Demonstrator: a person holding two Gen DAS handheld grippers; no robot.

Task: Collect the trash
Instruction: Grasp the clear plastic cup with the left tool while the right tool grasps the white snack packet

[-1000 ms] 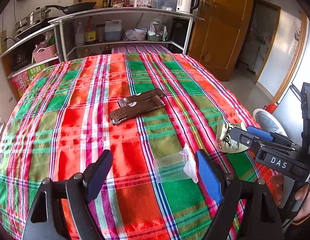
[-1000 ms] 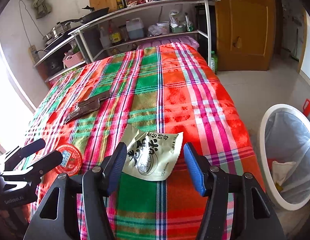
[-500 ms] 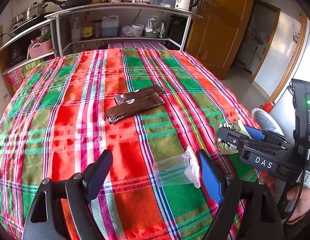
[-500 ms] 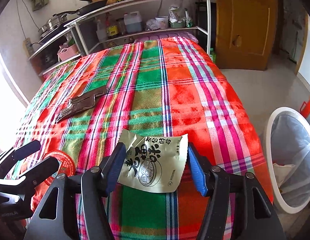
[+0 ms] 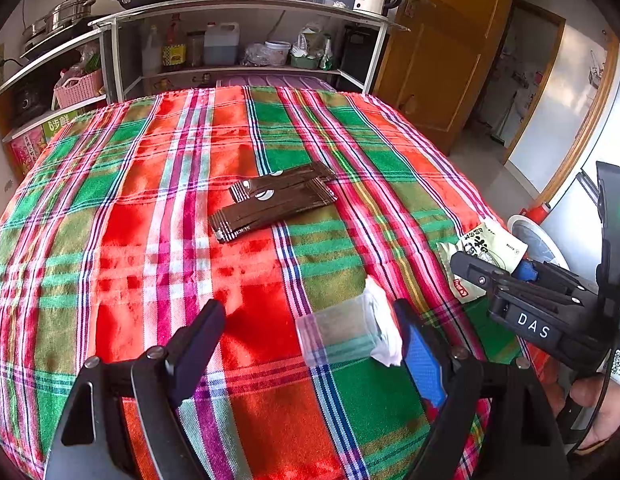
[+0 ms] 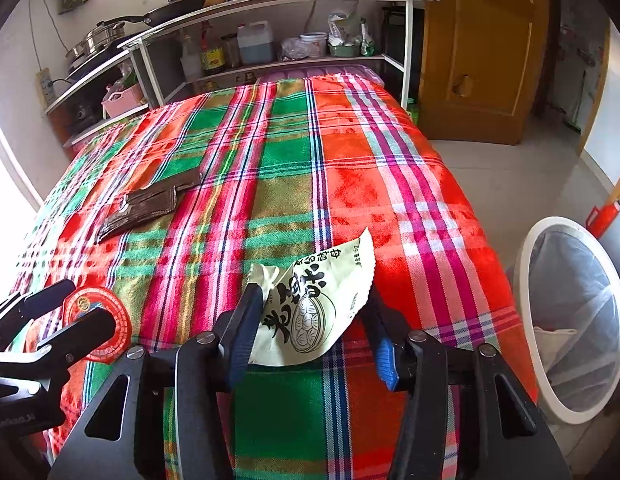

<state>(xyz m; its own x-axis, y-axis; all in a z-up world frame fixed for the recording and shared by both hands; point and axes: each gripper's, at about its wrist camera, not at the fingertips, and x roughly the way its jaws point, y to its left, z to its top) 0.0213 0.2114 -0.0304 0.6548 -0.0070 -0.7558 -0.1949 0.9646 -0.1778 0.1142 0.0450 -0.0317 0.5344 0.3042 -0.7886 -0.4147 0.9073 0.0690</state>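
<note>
right tool (image 6: 310,320) pinches pale packet (image 6: 310,304)
</note>
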